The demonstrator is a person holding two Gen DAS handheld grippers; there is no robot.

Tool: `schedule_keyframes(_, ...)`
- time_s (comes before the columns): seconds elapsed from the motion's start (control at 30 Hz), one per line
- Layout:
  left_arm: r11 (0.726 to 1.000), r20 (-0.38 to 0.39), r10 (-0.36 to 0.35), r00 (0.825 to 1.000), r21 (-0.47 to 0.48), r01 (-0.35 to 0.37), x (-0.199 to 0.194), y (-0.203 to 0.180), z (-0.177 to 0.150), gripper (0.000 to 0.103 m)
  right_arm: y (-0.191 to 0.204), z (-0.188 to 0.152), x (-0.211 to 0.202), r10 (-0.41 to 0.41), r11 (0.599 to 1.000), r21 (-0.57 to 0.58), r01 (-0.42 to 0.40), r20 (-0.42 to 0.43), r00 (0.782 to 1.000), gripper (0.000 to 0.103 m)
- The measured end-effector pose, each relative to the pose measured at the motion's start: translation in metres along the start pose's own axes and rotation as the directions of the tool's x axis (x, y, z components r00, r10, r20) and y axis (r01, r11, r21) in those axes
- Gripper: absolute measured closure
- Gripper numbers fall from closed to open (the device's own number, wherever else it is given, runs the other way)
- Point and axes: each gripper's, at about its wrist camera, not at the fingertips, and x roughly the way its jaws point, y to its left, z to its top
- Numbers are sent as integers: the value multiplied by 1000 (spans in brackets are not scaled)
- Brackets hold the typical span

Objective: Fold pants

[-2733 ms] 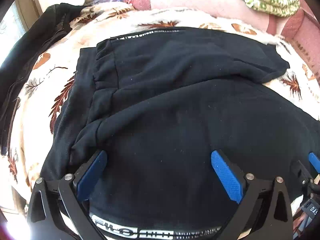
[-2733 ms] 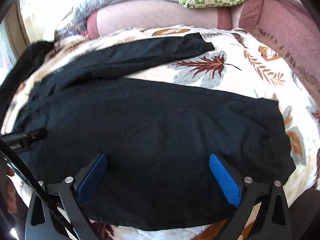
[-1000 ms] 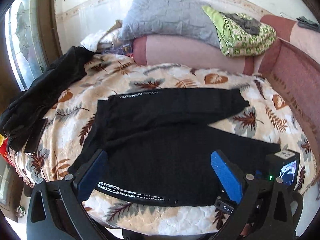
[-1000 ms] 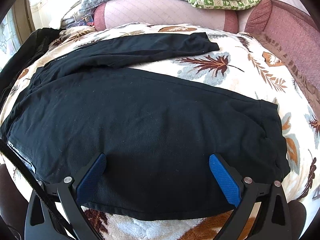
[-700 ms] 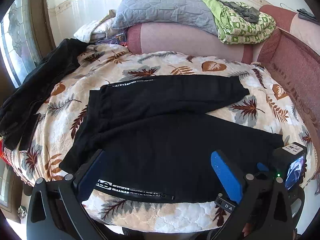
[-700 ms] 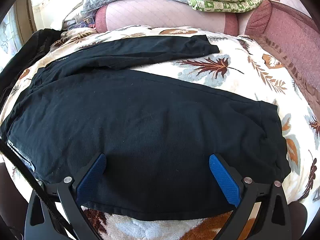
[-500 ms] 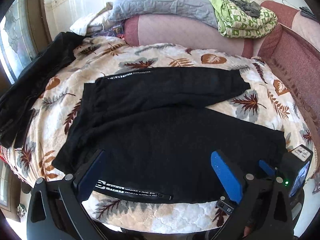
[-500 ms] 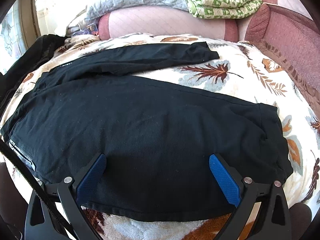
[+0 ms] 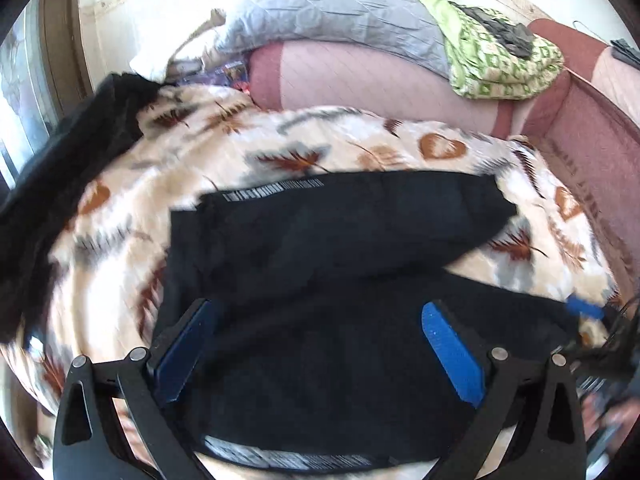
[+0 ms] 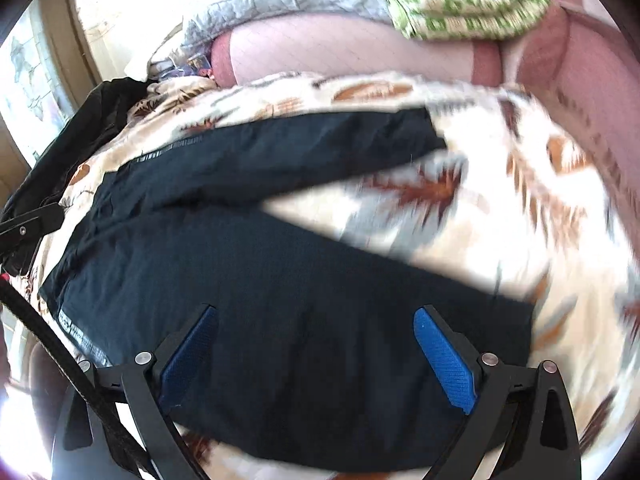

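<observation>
Pants: the black pants [image 9: 320, 320] lie spread on the leaf-print blanket [image 9: 280, 152] over the couch, both legs splayed apart in a shallow V, not yet folded by the look of it.
Long axis: it runs left to right across both views, waistband end to the left, leg ends to the right.
Near leg: directly below both tools, its printed side stripe [image 9: 288, 458] along the edge closest to the person.
Far leg: angled away toward the pink couch back [image 9: 360, 76], its hem out to the right.
Left gripper [image 9: 320, 344]: jaws wide apart, holding nothing, over the hip end of the near leg.
Right gripper [image 10: 316, 352]: jaws equally spread and empty, over the middle of the near leg; its hem end lies just right of this tool, so this hand is the nearer one for it.
Contact: both views are blurred, so I cannot tell whether either tool touches the cloth.
Next move, as I judge it: bringing one leg over the other across the gap between them.
Also there: a dark garment [image 9: 60, 168] heaped at the left and a green patterned blanket [image 9: 500, 64] on the couch back.
</observation>
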Motion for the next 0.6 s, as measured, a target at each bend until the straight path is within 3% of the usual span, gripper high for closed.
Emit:
schedule_keyframes(0.23, 998, -45, -48, 998, 38, 49, 62, 38, 68, 0, -14, 102, 43, -44, 987, -152, 47, 24, 999, 3)
schedule_keyframes(0.33, 990, -129, -101, 987, 86, 113, 111, 40, 91, 0, -17, 138, 75, -29, 978, -207, 29, 2, 1000, 4)
schedule_keyframes(0.4, 983, -172, -133, 976, 105, 152, 136, 39, 97, 10, -16, 161, 100, -23, 968, -250, 18, -17, 1000, 5)
schedule_keyframes(0.47, 977, -210, -121, 970, 146, 153, 163, 37, 102, 28, -13, 181, 127, -37, 950, -312, 25, -33, 999, 8)
schedule_keyframes(0.6, 973, -251, -125, 960, 159, 168, 202, 40, 109, 29, -9, 209, 165, -25, 925, -380, -2, -68, 997, 9)
